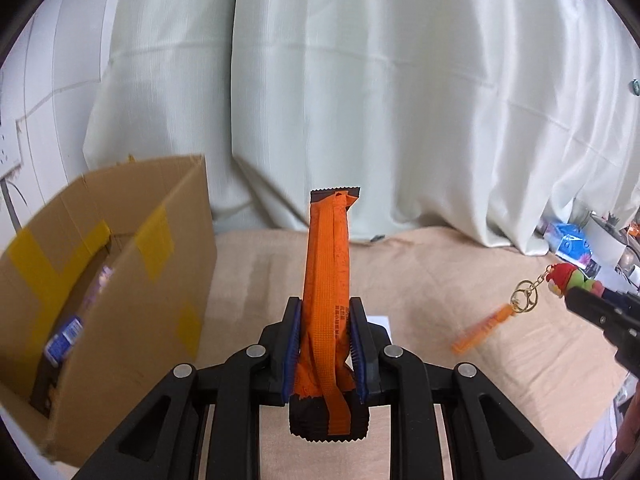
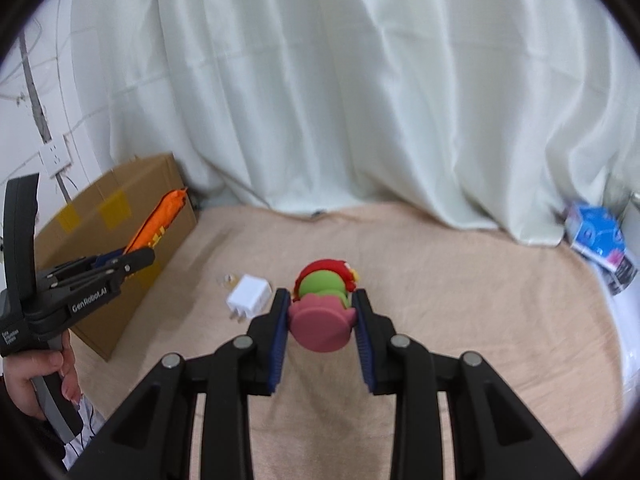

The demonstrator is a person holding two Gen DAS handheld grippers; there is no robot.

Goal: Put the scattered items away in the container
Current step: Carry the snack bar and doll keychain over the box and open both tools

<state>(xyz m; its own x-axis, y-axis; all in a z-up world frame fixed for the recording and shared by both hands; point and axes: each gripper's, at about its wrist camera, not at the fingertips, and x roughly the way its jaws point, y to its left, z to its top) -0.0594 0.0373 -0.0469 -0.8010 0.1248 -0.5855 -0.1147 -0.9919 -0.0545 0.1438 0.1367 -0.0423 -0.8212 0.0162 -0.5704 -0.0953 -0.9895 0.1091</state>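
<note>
My left tool [image 1: 326,334] is clamped on the orange packet [image 1: 326,264]. My right tool [image 2: 322,330] grips the toy keychain [image 2: 324,300] above the blanket [image 2: 440,280].

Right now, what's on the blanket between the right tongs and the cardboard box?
Right wrist view: only a white charger lies on the blanket between the right tongs and the cardboard box.

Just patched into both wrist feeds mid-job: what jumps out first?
The left gripper is clamped on a long orange packet that sticks up dead centre, with the open cardboard box on its left. The right gripper pinches a toy figure, red, green and pink, above the beige cloth. A white charger lies loose on the cloth.
</note>
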